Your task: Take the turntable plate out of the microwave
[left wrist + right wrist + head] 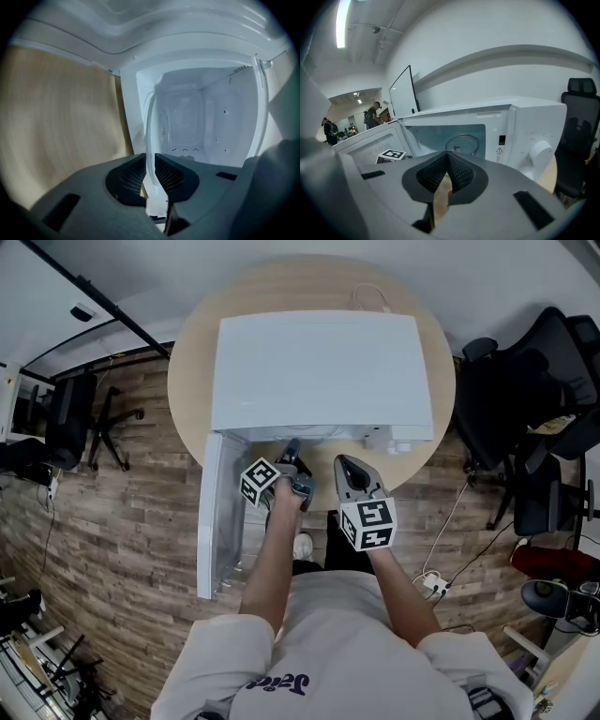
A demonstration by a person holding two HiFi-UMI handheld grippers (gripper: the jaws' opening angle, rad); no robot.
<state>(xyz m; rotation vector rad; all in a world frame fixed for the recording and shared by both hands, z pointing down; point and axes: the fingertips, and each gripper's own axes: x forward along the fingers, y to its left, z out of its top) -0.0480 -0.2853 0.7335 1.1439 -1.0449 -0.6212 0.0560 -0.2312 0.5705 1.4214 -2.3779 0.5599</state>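
Observation:
The white microwave [319,371] sits on a round wooden table [192,362] with its door [217,521] swung open to the left. My left gripper [292,465] reaches into the cavity. In the left gripper view the clear glass turntable plate [151,122] stands edge-on, its rim pinched between the pads of the left gripper [151,161]. The right gripper view shows the plate [461,142] tilted up inside the cavity. My right gripper [349,470] hangs just outside the opening, and in its own view the right gripper [447,159] is shut with nothing in it.
The microwave's control panel and dial [541,152] are at its right. Black office chairs [525,427] stand right of the table, another chair [70,413] to the left. A power strip [433,585] lies on the wood floor. People [372,115] stand far off.

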